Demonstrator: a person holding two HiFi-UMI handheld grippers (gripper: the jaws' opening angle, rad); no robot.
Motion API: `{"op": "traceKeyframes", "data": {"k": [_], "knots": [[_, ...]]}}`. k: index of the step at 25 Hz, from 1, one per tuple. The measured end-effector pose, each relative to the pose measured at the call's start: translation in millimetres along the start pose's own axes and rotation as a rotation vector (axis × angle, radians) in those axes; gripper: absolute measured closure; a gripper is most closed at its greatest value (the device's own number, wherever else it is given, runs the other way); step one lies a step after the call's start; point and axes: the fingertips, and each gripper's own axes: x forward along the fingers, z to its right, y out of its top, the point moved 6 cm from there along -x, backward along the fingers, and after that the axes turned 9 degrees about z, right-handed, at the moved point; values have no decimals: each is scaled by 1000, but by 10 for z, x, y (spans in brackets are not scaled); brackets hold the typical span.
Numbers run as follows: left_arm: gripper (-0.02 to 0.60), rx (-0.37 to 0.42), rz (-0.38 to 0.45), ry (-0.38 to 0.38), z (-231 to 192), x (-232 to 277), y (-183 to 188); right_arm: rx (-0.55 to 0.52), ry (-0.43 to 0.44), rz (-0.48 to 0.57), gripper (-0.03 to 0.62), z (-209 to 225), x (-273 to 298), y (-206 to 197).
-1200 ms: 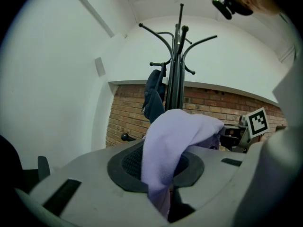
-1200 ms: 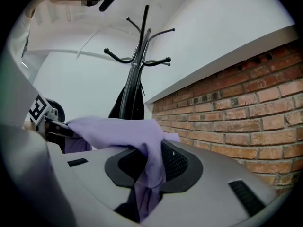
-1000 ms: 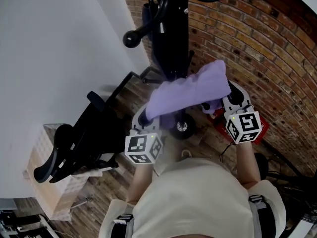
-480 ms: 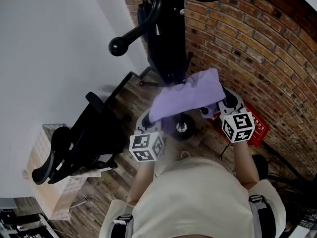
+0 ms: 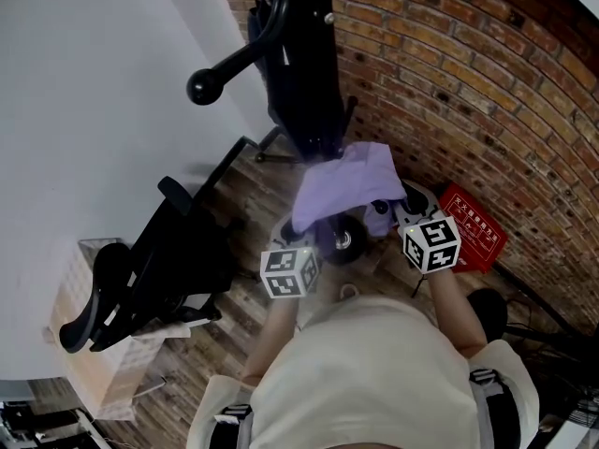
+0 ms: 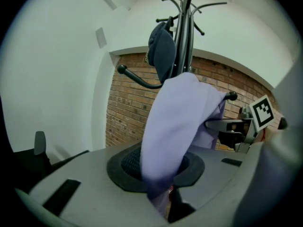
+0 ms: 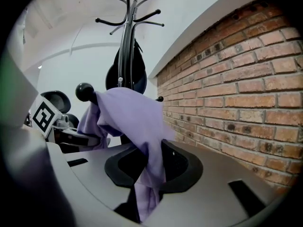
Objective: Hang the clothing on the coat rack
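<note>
While both hands hold their tools in front of the body, the left tongs (image 5: 303,226) are pressed together on one edge of the lilac garment (image 5: 348,180), the cloth running down into the narrow slit between the jaws in the left gripper view. The right tongs (image 5: 395,206) pinch the opposite edge in the same way, with a fold of the fabric hanging out below the jaws in the right gripper view. Between the two grips the garment is spread out in the air above the wooden floor (image 5: 245,187), sagging a little in the middle. It lies just before the lower part of the black coat rack (image 5: 323,36); whether it touches the pole I cannot tell. It hangs on none of the rack's arms. A dark blue garment (image 6: 161,51) already hangs high on the rack, and a curved arm with a ball end (image 5: 201,87) sticks out to the left in the head view. Behind the rack a brick wall (image 5: 468,82) meets a white wall (image 5: 94,110) at the corner. A flat red item (image 5: 475,232) lies on the floor by the bricks, near the right tongs. A black office chair (image 5: 168,260) stands to the left, beside a pale box (image 5: 94,372).
</note>
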Motion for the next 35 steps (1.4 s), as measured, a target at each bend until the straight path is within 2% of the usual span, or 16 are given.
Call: {"op": "traceKeyframes", "data": {"k": [12,20,26,31,35], "knots": [[512,10,-115,-138,368,177,-387,23,119,-59,523,-455,14,-338],[512,5,-122,-160,459,131,-444,52,130,-73,528,-612,-19,-405],[511,25,-130,-162,443,46,-406,52,101,-80,528,-653,-67,-402],[490,28,-127,-165,400,-62,-370,3,49,-82,512,-670,-144,-361],[399,18,-124,-158,345,-204,-338,9,4,-72,474,-694,-274,-326]]}}
